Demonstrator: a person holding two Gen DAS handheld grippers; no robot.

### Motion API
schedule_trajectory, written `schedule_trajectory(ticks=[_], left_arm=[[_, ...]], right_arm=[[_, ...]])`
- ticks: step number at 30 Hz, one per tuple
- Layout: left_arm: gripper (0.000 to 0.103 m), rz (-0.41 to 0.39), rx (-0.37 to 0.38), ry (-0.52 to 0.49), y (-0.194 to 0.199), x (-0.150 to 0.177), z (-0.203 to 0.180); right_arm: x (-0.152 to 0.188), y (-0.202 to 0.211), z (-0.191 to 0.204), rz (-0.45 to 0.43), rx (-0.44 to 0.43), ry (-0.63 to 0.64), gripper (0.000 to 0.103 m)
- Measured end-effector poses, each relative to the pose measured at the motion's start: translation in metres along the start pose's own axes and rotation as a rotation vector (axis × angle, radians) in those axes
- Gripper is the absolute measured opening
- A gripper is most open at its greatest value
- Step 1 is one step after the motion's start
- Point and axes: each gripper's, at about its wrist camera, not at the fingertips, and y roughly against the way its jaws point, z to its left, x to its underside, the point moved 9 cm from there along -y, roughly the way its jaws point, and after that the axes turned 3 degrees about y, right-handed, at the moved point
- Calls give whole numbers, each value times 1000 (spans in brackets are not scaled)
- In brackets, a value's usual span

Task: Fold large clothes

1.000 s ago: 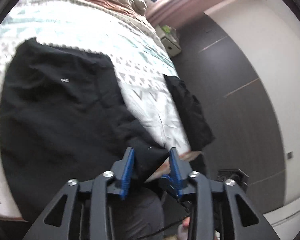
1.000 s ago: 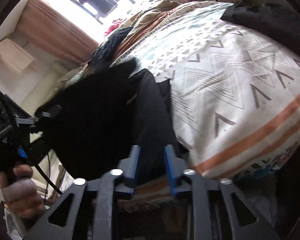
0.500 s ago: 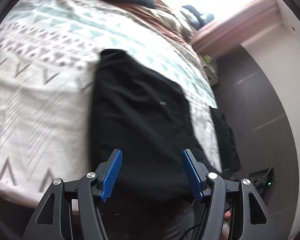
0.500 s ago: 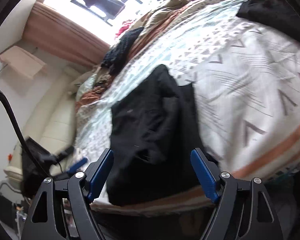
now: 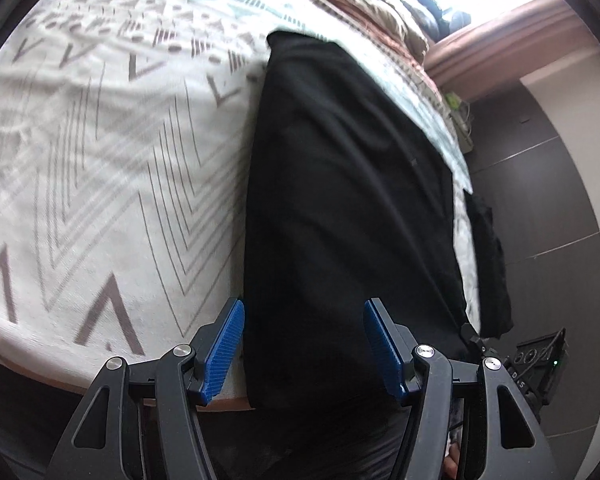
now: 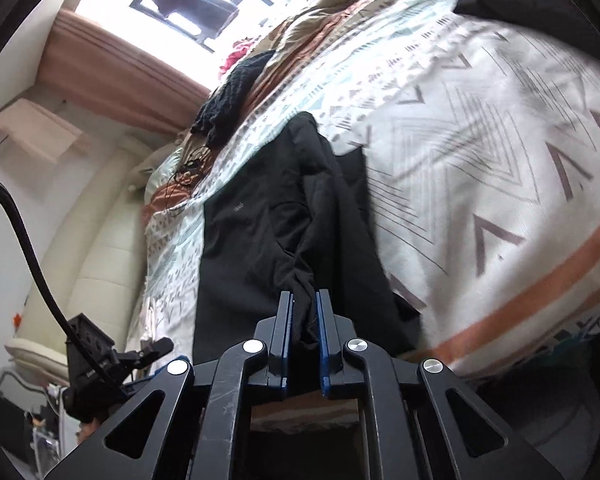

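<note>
1. Black fabric: the large garment (image 5: 348, 208) lies lengthwise on the patterned bedspread (image 5: 100, 160), its near end hanging over the bed's front edge.
2. In the right wrist view the garment (image 6: 260, 240) shows a raised, creased ridge running down its middle, and a small pale mark sits on its flatter half, on the side away from the orange stripe (too small to read).
3. The right gripper (image 6: 303, 320) has its blue pads pressed close together, pinching a bunched fold at the garment's near end.
4. The left gripper (image 5: 302, 344) is spread wide, gripping nothing; its pads (image 5: 224, 348) frame the garment's near end, one pad at the garment's long edge.
5. A second dark piece of clothing (image 5: 490, 272) hangs over the bedspread's side, just beyond the garment, next to the dark wall panels (image 5: 548, 216).
6. Beyond the garment's far end lie a black knitted item (image 6: 232, 92) and a brown blanket (image 6: 300, 44), below the bright window (image 6: 196, 4).
</note>
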Motion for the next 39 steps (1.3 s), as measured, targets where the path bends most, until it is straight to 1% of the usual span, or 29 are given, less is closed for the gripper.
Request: schedule_trajectory(ticks=[3, 8, 10, 13, 16, 17, 19, 20, 21, 22, 25, 30, 35, 39], left_arm=[[63, 25, -20, -1, -13, 7, 5], [63, 46, -15, -1, -22, 13, 6], [63, 47, -16, -12, -21, 12, 4], [63, 41, -15, -24, -19, 10, 1], [63, 29, -18, -32, -16, 3, 3], [63, 23, -15, -29, -15, -1, 4], [63, 14, -12, -16, -14, -10, 8], [63, 11, -12, -12, -13, -14, 10], [63, 7, -13, -3, -13, -20, 11], [63, 3, -14, 3, -13, -25, 12], [63, -12, -14, 25, -12, -42, 18], [63, -15, -13, 42, -14, -68, 23], [63, -12, -6, 54, -28, -88, 17], [63, -5, 0, 61, -35, -104, 14]], right_arm=[[7, -8, -19, 13, 15, -32, 9], [21, -16, -42, 19, 44, -81, 7], [22, -14, -43, 18, 52, -89, 7], [24, -9, -38, 23, 82, -68, 7], [23, -5, -29, 57, 119, -33, 9], [19, -2, -24, 57, 124, -10, 11], [10, 5, -12, 51, 139, 60, 23], [5, 7, -7, 48, 147, 83, 37], [1, 9, -5, 44, 145, 97, 49], [-8, 11, 1, 32, 135, 115, 51], [-26, 7, 9, 27, 119, 124, 52], [-52, -19, 23, 68, 99, 160, 52], [-82, -59, 32, 140, 80, 179, 52], [-100, -92, 32, 197, 102, 187, 52]])
